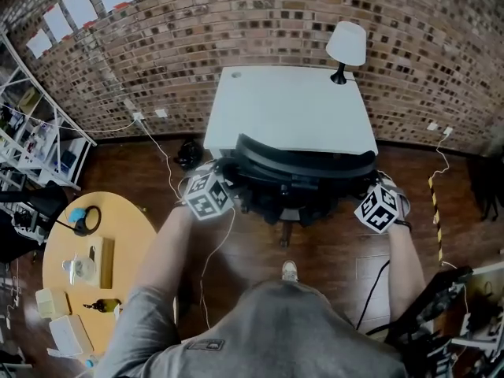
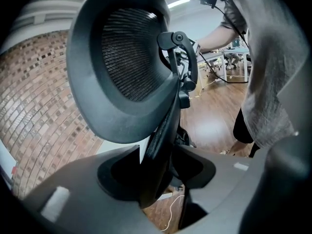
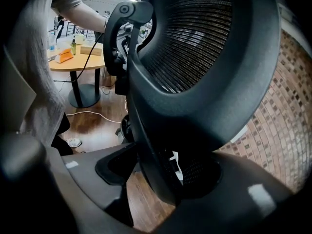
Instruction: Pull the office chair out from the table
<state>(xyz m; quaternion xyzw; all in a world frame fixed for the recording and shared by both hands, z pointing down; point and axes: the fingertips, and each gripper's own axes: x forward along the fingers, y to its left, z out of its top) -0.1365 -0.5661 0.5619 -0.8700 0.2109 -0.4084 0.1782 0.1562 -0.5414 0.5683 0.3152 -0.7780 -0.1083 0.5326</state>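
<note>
The chair (image 1: 303,168) stands in the middle of the head view, right at the near edge of the white table (image 1: 291,109), with its curved black back toward the person. Part of its base shows on the floor under the back.

The left tongs (image 1: 224,176) are closed on the left edge of the chair back. In the left gripper view the frame of the mesh back runs down between the two jaws. The right tongs (image 1: 370,183) grip the right edge in the same way, with the frame between their jaws.

The top of the table is almost bare. Only a lamp (image 1: 345,47) with a white shade stands at its far right corner. Behind the table a brick wall (image 1: 236,22) fills the upper part of the frame, and white papers (image 1: 79,5) hang on it at the upper left. The floor (image 1: 331,250) is dark wood with some shine. A thin white cable (image 1: 153,144) lies on it left of the table. At the lower left there is a round yellow table (image 1: 126,235) with small things on it, and a white shelf (image 1: 31,124) stands at the left edge.
</note>
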